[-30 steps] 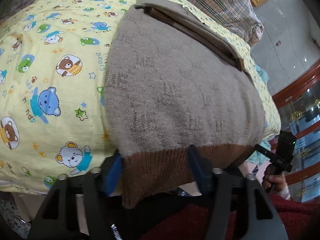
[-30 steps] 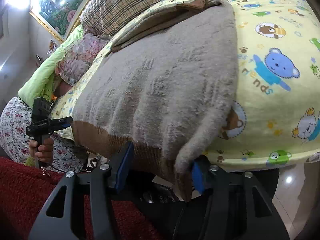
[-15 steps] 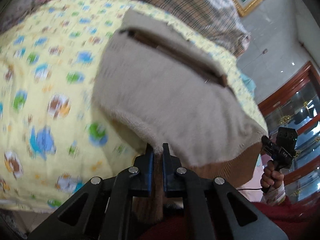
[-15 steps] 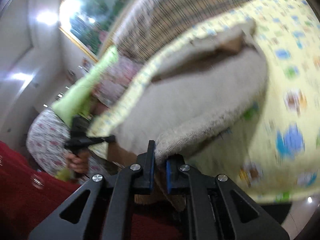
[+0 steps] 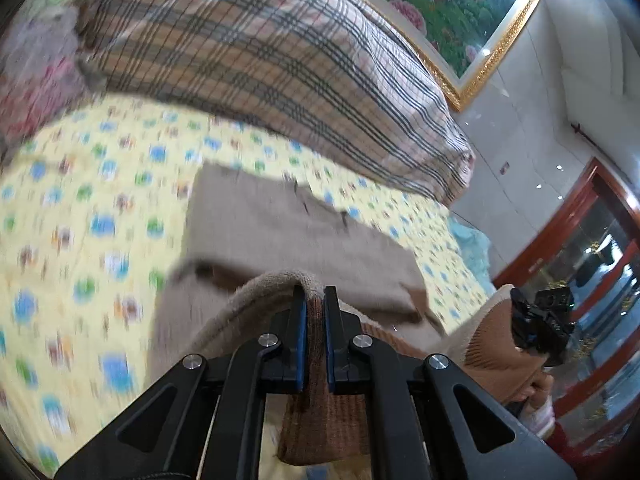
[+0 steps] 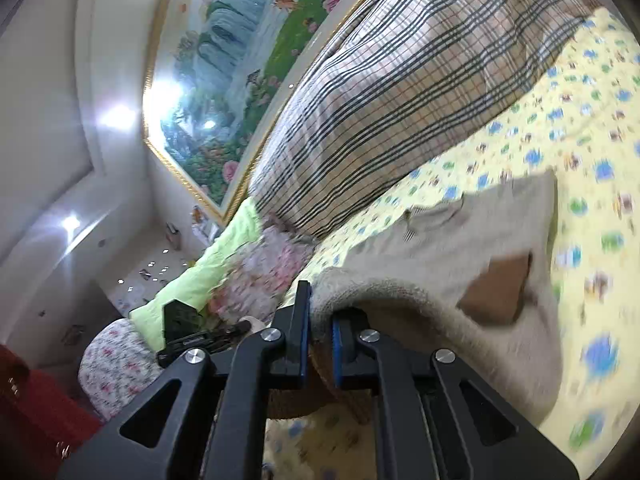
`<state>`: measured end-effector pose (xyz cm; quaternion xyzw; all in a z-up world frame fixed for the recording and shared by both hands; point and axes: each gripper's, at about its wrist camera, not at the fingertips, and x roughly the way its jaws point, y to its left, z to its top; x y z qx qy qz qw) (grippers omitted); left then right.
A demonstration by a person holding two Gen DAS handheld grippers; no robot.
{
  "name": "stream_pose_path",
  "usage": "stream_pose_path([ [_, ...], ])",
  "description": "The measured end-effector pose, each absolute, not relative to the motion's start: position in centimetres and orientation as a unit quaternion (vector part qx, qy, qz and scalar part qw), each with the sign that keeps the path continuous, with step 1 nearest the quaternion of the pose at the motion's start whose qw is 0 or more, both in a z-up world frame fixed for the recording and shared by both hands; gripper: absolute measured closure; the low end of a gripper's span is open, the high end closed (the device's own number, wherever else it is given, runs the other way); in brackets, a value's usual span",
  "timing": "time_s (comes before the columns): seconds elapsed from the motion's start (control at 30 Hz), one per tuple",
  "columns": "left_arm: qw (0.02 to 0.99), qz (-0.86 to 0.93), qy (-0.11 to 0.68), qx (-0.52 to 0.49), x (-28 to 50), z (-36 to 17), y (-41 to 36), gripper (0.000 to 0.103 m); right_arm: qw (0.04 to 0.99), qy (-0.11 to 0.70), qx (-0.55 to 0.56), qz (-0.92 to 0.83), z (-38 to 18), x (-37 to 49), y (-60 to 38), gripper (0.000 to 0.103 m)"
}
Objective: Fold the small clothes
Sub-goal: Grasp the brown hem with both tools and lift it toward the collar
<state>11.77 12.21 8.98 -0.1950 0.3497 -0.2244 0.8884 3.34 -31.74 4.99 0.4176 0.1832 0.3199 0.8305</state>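
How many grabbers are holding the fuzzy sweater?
2. The left gripper pinches the sweater at its brown hem near one bottom corner. The right gripper pinches the hem at the other corner, lifting it off the yellow blanket.

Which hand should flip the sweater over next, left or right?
Neither alone, I think. The left gripper and right gripper each pinch a corner of the sweater hem, lifted off the yellow sheet, so both should carry it over together.
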Motion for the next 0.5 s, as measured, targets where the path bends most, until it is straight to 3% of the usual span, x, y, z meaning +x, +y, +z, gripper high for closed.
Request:
stream_pose_path([
  [0.5,0.88,-0.14,0.388,-0.233,30.3,2.7,11.6,0.098,0.81,0.244,0.502,0.178,-0.7,19.0,-36.2,0.093],
])
